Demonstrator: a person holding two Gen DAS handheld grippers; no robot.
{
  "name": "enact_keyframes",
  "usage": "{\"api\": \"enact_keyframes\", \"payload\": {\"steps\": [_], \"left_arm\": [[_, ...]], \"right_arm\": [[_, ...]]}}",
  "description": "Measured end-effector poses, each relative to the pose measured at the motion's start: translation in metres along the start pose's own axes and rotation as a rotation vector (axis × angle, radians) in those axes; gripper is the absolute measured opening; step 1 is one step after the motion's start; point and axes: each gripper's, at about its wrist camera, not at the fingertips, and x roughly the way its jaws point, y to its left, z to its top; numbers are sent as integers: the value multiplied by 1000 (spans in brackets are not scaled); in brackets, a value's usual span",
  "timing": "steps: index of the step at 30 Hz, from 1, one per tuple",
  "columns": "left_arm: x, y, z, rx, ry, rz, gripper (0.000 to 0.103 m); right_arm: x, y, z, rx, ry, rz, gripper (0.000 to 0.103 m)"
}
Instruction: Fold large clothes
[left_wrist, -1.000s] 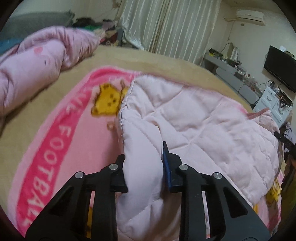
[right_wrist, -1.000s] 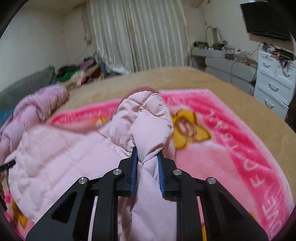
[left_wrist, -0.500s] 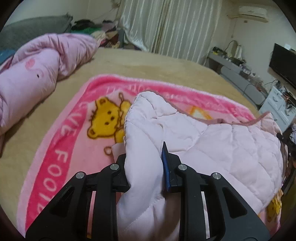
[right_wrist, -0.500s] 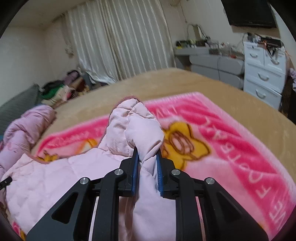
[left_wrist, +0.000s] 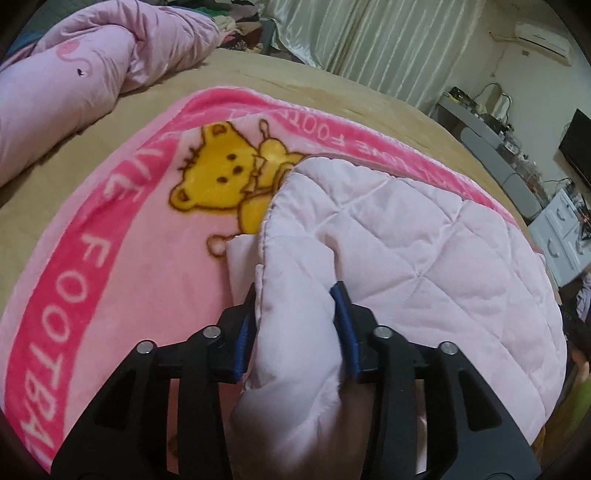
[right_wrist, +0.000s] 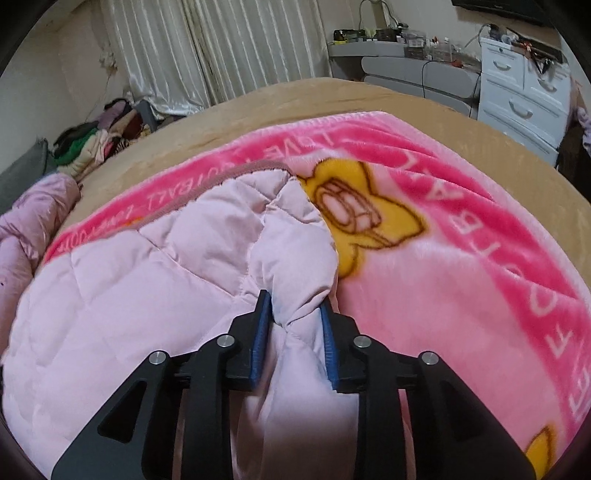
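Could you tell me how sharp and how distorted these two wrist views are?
Left wrist view: fisheye bends the bed edge, dark corners; the quilted pink jacket is sharp farther out, blurred close between the left gripper fingers. Right wrist view: same curvature; jacket fabric smears near the right gripper, and the pink blanket print looks soft.

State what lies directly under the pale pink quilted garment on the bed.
The quilted garment lies on a pink cartoon blanket, which covers a tan bedspread. Part of the blanket's yellow bear shows; whatever the garment covers cannot be seen.
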Motion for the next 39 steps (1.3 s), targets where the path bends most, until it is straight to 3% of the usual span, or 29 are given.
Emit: {"api": "enact_keyframes", "payload": {"steps": [2,4,7,9,14,25,39], "left_arm": [[-6,-1,-1,0,-3,18,46],[-16,-2,-3,9,-7,39,61],[-29,-5,-6,37,-17,80,73],[-40,-6,-8,41,-33,93,91],[-68,-14,-18,61,-64,118,94],[-107,-25,-46,63,-80,144,94],[-124,-26,-74,59,-81,150,94]], "right_arm": [[-4,-1,0,-1,0,-9,35],[-11,-5,-1,9,-8,-19,50],[-28,-14,-6,30,-35,-2,68],[-45,-18,-11,42,-60,0,82],[-92,-18,-22,19,-145,35,99],[-160,-12,-58,-24,-196,107,99],[-177,-2,-103,-6,-151,139,99]]}}
